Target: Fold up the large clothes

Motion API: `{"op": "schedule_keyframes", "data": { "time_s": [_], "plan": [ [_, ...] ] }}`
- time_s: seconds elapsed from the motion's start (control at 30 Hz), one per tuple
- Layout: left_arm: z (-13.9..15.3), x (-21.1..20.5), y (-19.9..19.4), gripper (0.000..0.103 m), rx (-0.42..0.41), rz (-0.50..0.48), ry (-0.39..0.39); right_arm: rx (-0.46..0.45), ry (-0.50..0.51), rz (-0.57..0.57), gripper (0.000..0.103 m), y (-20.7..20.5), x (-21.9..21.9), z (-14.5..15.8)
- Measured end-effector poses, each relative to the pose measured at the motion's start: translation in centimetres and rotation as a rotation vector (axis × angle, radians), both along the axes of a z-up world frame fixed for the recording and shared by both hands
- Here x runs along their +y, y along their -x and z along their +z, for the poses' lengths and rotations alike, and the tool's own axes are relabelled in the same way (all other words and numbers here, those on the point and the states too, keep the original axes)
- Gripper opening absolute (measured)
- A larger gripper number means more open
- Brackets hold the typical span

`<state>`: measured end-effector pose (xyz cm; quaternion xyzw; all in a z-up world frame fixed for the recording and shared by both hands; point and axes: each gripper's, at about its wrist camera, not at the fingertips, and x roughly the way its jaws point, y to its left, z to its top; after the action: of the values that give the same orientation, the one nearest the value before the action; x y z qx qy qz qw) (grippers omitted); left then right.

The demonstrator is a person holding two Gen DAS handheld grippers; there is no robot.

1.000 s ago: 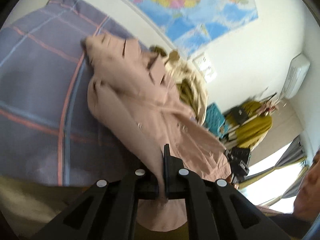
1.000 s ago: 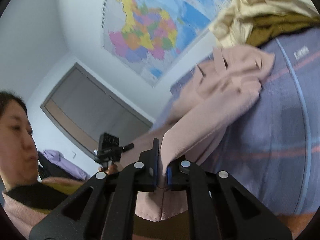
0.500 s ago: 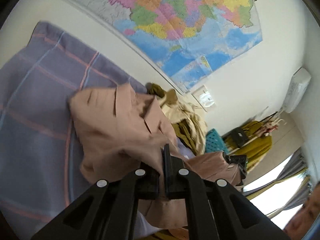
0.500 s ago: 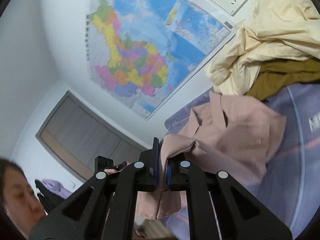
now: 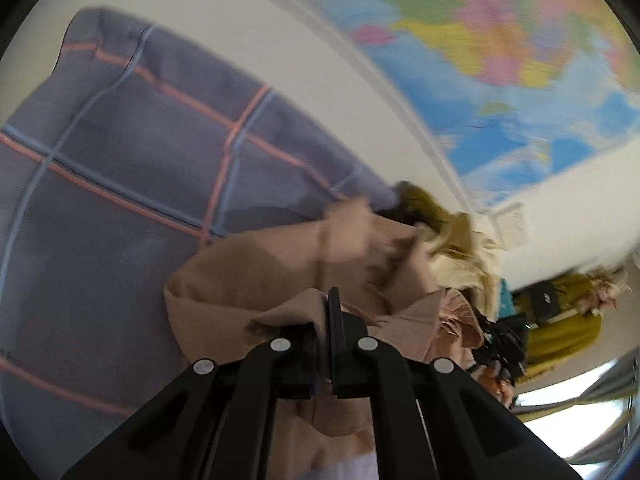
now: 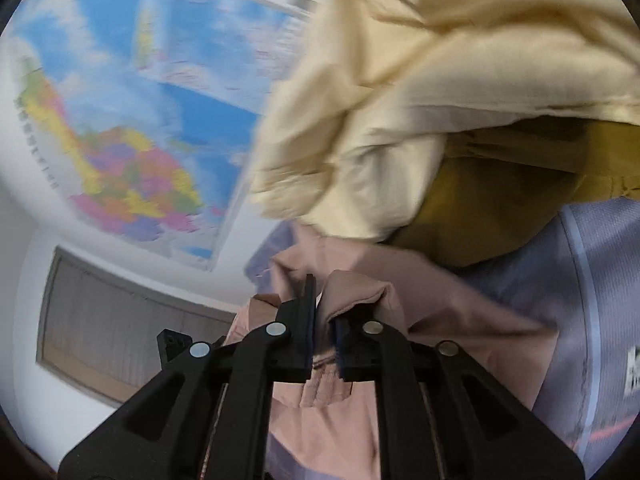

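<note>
Motion-blurred pink garment [image 5: 280, 264], partly hidden, clamped in left gripper [image 5: 325, 312] and right gripper [image 6: 322, 312].

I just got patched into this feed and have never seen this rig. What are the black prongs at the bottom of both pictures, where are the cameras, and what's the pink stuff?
No robot arm here: a person holds a two-finger gripper in each hand, each with a fisheye camera looking along its fingers. The prongs are the left gripper and the right gripper. Both pinch the pink garment, which is half-folded on the checked purple bedspread. The right jaws have just eased apart slightly, with cloth between them. Beyond lies a pile of cream and mustard clothes, under a wall map.
</note>
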<state>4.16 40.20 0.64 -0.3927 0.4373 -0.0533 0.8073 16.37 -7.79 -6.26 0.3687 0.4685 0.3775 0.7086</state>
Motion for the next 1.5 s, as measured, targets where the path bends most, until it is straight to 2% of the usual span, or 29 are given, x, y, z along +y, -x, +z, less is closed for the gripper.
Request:
{"op": "schedule_keyframes", "data": {
  "time_s": [0.07,0.13,0.17,0.2,0.27,0.3,0.33,0.4,0.47,0.53,0.6,0.67,0.73,0.77,0.8,0.83,0.87,0.9,0.97,1.07,1.1,1.13,1.17,1.2,1.23,1.27,1.3,1.4,1.5],
  "plan": [
    [-1.4,0.5,-1.1,0.004,0.027,0.001,0.01,0.035,0.018,-0.001,0.014,-1.0,0.4,-1.2],
    [-1.9,0.7,-1.4,0.005,0.035,-0.004,0.019,0.028,0.056,0.003,0.018,-1.0,0.5,-1.3],
    [-1.9,0.6,-1.3,0.01,0.023,-0.018,0.017,0.006,0.065,0.013,0.025,-0.8,0.6,-0.9],
    [-1.7,0.6,-1.0,0.012,0.007,-0.027,0.016,-0.035,0.081,0.029,0.04,-0.2,0.6,-0.2],
    [-1.0,0.5,0.0,0.029,-0.035,-0.046,0.02,-0.118,0.106,0.047,0.057,1.2,0.4,1.4],
    [-0.5,0.3,0.6,0.035,-0.065,-0.058,0.016,-0.172,0.126,0.054,0.058,2.2,0.1,2.5],
    [0.2,0.1,1.5,0.047,-0.11,-0.07,0.004,-0.209,0.14,0.057,0.059,3.0,0.1,3.3],
    [1.5,-0.5,3.0,0.05,-0.175,-0.107,-0.023,-0.311,0.164,0.077,0.066,5.3,0.0,5.2],
    [2.5,-1.5,4.1,0.056,-0.223,-0.144,-0.067,-0.413,0.221,0.109,0.067,7.4,1.0,6.5],
    [3.3,-3.4,4.6,0.061,-0.24,-0.178,-0.213,-0.496,0.356,0.142,0.067,8.9,3.2,6.9],
    [3.3,-5.6,3.7,0.062,-0.196,-0.214,-0.348,-0.542,0.504,0.17,0.069,9.4,6.2,6.3],
    [2.5,-7.3,2.0,0.063,-0.134,-0.247,-0.409,-0.566,0.646,0.168,0.069,8.8,8.8,5.1],
    [1.5,-8.3,0.4,0.061,-0.059,-0.233,-0.5,-0.588,0.77,0.143,0.067,8.0,10.6,4.0],
    [0.6,-8.5,-0.7,0.054,-0.011,-0.224,-0.541,-0.585,0.816,0.134,0.06,7.3,11.3,3.3],
    [-0.2,-8.4,-1.5,0.046,0.016,-0.219,-0.547,-0.563,0.828,0.126,0.046,6.5,11.5,2.7],
    [-0.6,-8.0,-1.7,0.033,0.03,-0.216,-0.548,-0.537,0.833,0.114,0.038,5.7,11.4,2.3],
    [-1.0,-7.6,-2.3,0.019,0.053,-0.202,-0.552,-0.525,0.833,0.102,0.017,5.2,11.1,2.2],
    [-1.2,-7.0,-2.8,0.014,0.063,-0.183,-0.556,-0.515,0.829,0.084,0.001,4.7,10.7,2.2],
    [-1.0,-5.8,-3.1,0.006,0.052,-0.147,-0.533,-0.512,0.798,0.066,0.001,4.1,10.0,2.7],
    [0.2,-4.1,-3.2,0.005,0.016,-0.099,-0.479,-0.545,0.766,0.057,0.001,3.9,9.2,3.9],
    [0.7,-3.9,-3.1,0.005,-0.001,-0.091,-0.488,-0.556,0.769,0.051,0.001,4.0,9.1,4.3],
    [1.0,-4.2,-3.0,0.008,-0.017,-0.094,-0.513,-0.568,0.767,0.054,0.001,4.2,8.8,4.7],
    [1.5,-4.8,-2.5,0.019,-0.036,-0.115,-0.567,-0.581,0.763,0.057,0.004,4.7,8.7,5.0],
    [1.8,-5.2,-2.1,0.028,-0.045,-0.122,-0.612,-0.597,0.768,0.054,0.016,5.1,8.5,5.2],
    [2.0,-5.6,-1.8,0.049,-0.05,-0.123,-0.645,-0.609,0.777,0.047,0.028,5.5,8.2,5.4],
    [2.4,-5.9,-1.2,0.061,-0.07,-0.127,-0.669,-0.63,0.787,0.033,0.053,6.1,7.6,5.5],
    [2.6,-6.0,-0.7,0.062,-0.095,-0.15,-0.668,-0.647,0.802,0.018,0.066,6.5,7.3,5.5],
    [2.5,-6.2,-0.4,0.068,-0.099,-0.176,-0.699,-0.685,0.851,0.015,0.066,7.0,7.5,5.5],
    [1.2,-6.6,-0.9,0.074,-0.072,-0.255,-0.71,-0.671,0.878,0.059,0.062,6.3,9.0,4.6]
  ]
}}
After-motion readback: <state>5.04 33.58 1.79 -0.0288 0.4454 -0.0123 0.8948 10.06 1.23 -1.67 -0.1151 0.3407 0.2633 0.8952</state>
